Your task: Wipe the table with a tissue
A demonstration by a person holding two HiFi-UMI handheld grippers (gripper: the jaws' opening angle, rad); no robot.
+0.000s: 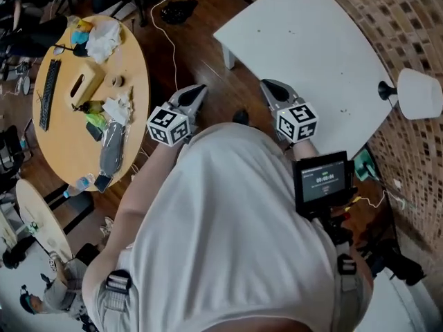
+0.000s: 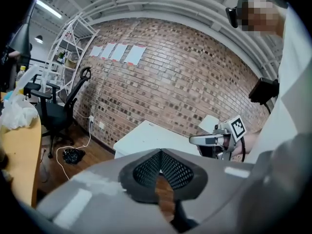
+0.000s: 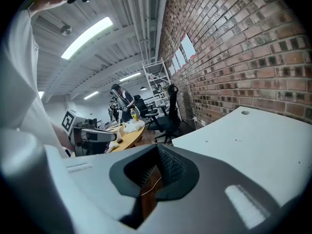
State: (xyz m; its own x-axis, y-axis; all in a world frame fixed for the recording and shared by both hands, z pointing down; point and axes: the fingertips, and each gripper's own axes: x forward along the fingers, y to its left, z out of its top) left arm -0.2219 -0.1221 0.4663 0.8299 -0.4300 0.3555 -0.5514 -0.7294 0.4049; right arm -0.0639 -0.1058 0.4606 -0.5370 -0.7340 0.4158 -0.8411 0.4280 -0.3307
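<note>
- The white table (image 1: pixel 311 47) is the biggest thing, up ahead and to my right. Its top is bare. A brick wall runs along its far side and a white lamp (image 1: pixel 419 92) stands by its right edge.
- The round wooden table (image 1: pixel 135 68) is on my left and full of stuff.
- The dark wood floor (image 1: pixel 201 54) between the two tables gives me room to move. A thin cable (image 1: pixel 169 40) lies across it, so I must mind my feet.
- The left gripper (image 1: pixel 199 90) and the right gripper (image 1: pixel 267 84) point forward over the floor, near each other. Both have their jaws pressed together with nothing between them.
- So I think wiping has not begun. The step in hand is getting a tissue.
- A tan box (image 1: pixel 86 85) with a slot on top sits on the wooden table. I take it for the tissue box. It is well apart from both grippers.
- A white crumpled heap (image 1: pixel 104 39) lies further back. Tissue or bag, I cannot tell.
- Next I should turn left, spread one gripper's jaws and pinch a tissue.
</note>
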